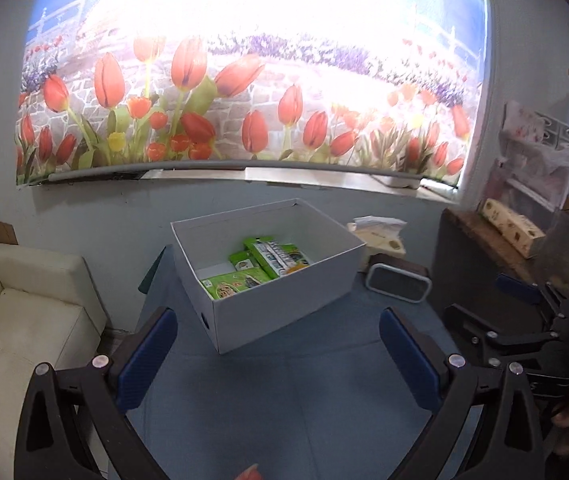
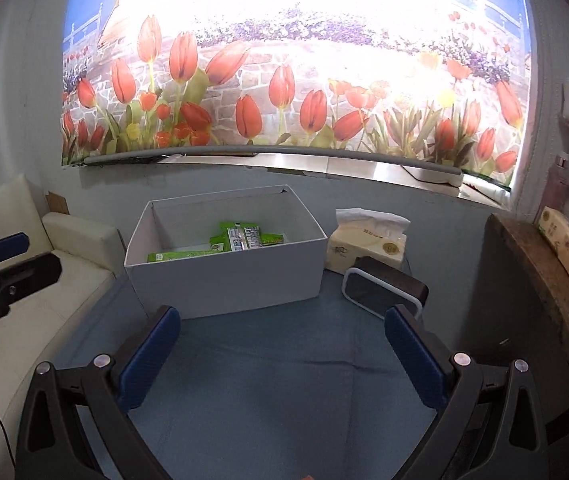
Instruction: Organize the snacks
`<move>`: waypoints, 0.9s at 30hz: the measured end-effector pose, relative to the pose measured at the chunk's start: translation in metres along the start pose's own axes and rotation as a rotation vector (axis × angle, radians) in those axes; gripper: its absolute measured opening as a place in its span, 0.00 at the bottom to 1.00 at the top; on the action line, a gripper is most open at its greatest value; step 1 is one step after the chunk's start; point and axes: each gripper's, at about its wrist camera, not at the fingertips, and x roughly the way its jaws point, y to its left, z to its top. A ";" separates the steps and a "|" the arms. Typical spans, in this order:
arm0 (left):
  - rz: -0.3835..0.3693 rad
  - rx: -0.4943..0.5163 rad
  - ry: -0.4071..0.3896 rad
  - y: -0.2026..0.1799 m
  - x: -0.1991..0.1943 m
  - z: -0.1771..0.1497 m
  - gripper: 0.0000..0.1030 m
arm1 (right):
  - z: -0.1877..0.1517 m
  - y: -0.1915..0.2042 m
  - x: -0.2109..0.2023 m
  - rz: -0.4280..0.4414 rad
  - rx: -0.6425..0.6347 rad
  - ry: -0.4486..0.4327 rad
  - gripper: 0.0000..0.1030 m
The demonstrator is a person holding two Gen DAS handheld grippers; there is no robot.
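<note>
Left wrist, green snack packets (image 1: 258, 266), print unreadable

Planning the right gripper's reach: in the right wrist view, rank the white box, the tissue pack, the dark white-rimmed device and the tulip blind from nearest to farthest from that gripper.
From the right gripper:
1. Dark white-rimmed device, right, just past the right finger.
2. White box, center-left, holding green snack packs; too close to the device to rank firmly.
3. Tissue pack, right, behind the device.
4. Tulip blind, on the back wall.
</note>
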 end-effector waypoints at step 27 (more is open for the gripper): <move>0.034 0.023 -0.006 -0.017 -0.097 -0.027 1.00 | -0.033 0.002 -0.106 0.194 0.121 -0.038 1.00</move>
